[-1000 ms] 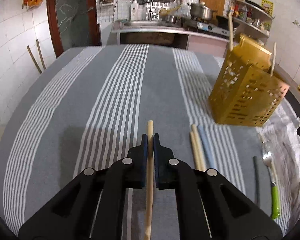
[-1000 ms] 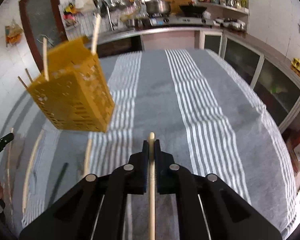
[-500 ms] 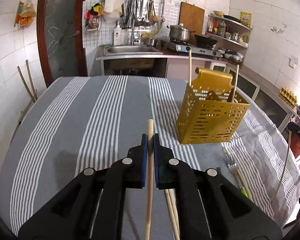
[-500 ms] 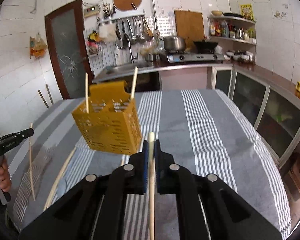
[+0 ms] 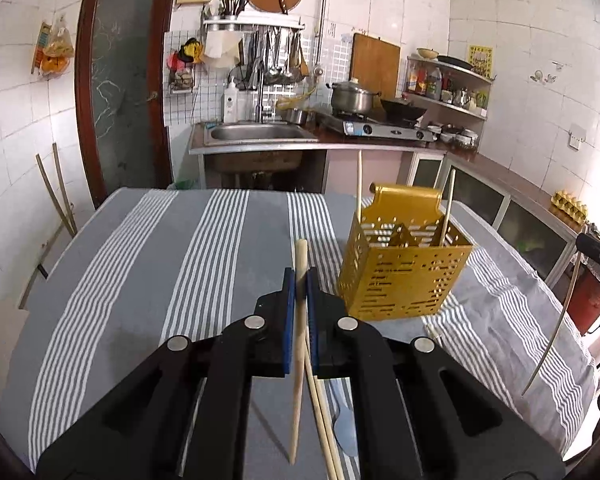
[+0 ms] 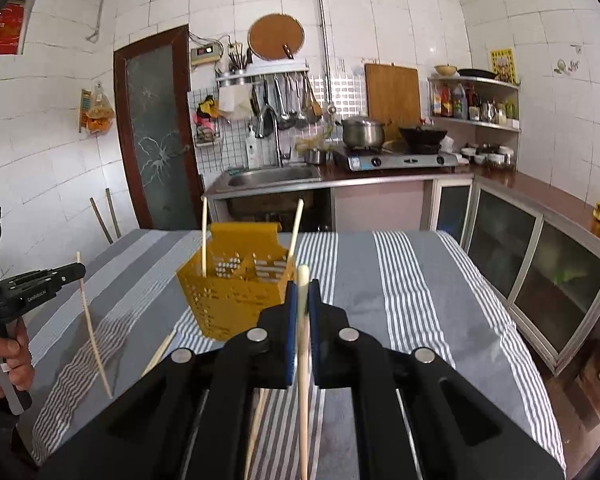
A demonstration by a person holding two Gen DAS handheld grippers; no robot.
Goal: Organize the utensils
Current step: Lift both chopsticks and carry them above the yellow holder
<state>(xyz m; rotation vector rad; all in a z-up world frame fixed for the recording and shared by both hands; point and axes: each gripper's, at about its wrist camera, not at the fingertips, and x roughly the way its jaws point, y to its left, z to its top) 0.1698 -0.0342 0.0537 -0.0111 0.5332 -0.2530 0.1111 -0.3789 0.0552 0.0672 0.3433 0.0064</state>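
Step in hand: carrying chopsticks to the yellow holder (image 5: 404, 268), which stands on the striped tablecloth (image 5: 148, 264) toward its far right corner, two sticks already upright in it. My left gripper (image 5: 300, 280) pinches one chopstick (image 5: 298, 344); my right gripper (image 6: 303, 296) pinches another chopstick (image 6: 303, 360) — both lifted clear of the cloth, noses tipped slightly down, sticks hanging below the jaws. Next move, I judge: bring each stick over a holder slot, stand it steeper, then release. More chopsticks (image 5: 320, 408) lie near the cloth's front edge.
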